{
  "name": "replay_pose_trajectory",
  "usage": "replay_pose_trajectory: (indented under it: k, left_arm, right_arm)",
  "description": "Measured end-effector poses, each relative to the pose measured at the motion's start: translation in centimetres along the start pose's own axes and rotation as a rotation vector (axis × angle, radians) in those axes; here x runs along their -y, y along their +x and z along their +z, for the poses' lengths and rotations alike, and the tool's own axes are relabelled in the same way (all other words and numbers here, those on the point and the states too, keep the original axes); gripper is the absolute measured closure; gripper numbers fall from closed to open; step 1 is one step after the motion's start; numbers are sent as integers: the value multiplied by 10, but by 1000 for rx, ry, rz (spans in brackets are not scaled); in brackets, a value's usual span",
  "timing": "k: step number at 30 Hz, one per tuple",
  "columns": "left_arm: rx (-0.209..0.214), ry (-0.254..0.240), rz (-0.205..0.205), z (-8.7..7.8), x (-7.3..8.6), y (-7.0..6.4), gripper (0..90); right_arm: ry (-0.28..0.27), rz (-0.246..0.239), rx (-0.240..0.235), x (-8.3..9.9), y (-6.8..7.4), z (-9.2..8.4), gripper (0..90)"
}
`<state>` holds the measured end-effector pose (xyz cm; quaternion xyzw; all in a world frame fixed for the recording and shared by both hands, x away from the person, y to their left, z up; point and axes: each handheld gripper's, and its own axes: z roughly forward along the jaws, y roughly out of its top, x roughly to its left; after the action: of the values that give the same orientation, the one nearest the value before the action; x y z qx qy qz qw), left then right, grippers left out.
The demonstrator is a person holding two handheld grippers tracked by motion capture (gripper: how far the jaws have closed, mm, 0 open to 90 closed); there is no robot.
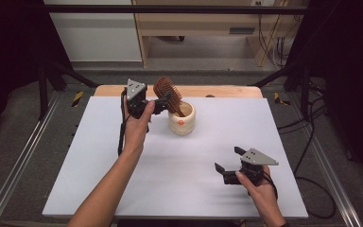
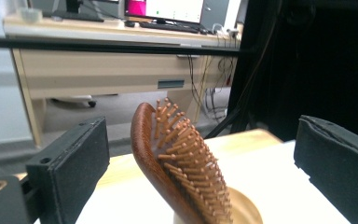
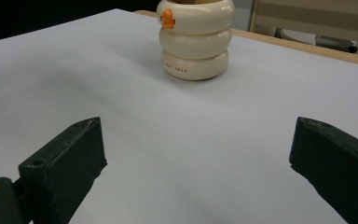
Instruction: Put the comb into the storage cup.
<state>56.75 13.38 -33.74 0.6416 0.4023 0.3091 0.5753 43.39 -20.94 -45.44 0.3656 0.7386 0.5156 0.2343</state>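
The right gripper, a black two-jaw tool topped by a grey three-cornered plate, sits nearest the camera in the high view, held low over the white table top well to the near right of the cream ribbed ceramic holder. Its jaws stand wide apart with nothing between them – in the right gripper view only bare white surface lies between the two black pads, and the holder stands well beyond them, an orange mark on its upper ring.

The brown wooden paddle hairbrush stands in that holder, handle down inside the mouth, head tilted up and away toward the holder's left. The left gripper, the same black make, is held just to the left of the holder at the height of the brush head. Its jaws are spread wide on either side of the hairbrush – in the left gripper view both pads stand clear of the wooden back and the bristles, so the brush is between them but not clamped. The holder's rim shows just beneath the brush head.
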Motion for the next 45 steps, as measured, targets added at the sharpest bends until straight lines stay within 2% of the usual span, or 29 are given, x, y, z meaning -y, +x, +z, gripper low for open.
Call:
replay_pose_trajectory:
  k: [3, 10, 18, 22, 29, 36, 41, 45]
  left_arm:
    - [-12, 8, 65, -7, -3, -2, 29]
    - [-31, -8, 58, -17, -7, 1, 29]
    - [-19, -9, 32, -24, -8, 3, 29]
    - [-39, -13, 43, -28, -9, 4, 32]
    - [-27, 2, 56, -35, -6, 7, 35]
    - [-43, 14, 50, -50, -5, 10, 36]
    - [-51, -2, 41, -63, -12, 10, 36]
    - [-33, -22, 21, -71, -18, 12, 34]
  right_arm:
    - [0, 2, 1, 0, -1, 0, 39]
    - [-10, 6, 9, 0, -3, -5, 38]
    - [-6, 2, 5, -1, -2, -3, 38]
    - [-3, 4, 9, 0, -3, -3, 38]
    - [-2, 1, 11, 0, -2, -2, 38]
    - [-6, 9, 1, 0, -2, -1, 38]
    - [-11, 13, 1, -1, -3, -3, 37]
    - [-18, 15, 2, -1, -3, -4, 35]
